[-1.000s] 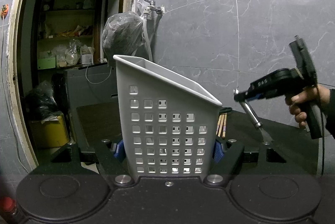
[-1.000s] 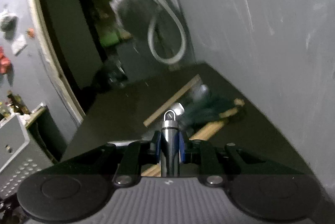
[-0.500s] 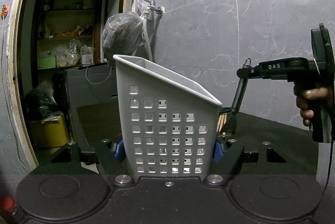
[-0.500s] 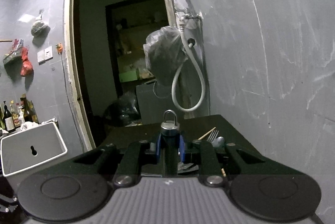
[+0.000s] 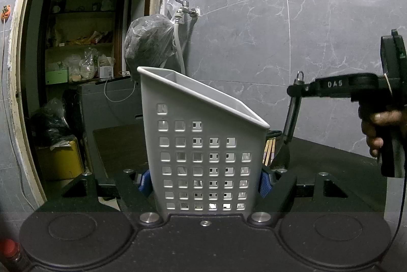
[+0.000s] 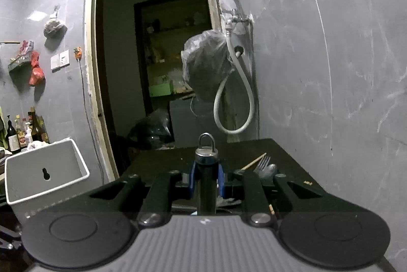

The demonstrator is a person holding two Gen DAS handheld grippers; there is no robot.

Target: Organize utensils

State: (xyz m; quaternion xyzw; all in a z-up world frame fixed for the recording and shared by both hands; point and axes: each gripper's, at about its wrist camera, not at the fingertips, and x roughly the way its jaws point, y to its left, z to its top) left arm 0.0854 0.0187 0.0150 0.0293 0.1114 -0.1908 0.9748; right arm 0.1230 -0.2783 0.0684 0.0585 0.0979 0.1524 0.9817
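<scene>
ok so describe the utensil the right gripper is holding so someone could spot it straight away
Start at the white perforated plastic caddy clamped in the left gripper. To its right, the right gripper holds a dark-handled metal spatula hanging blade down. Unlike the fork and spoon lying on the black table, it is upright and has a wire hanging loop on top.

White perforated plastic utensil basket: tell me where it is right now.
The white perforated plastic utensil basket stands centre in the left wrist view, clamped by the left gripper; the right wrist view shows it at lower left.
</scene>
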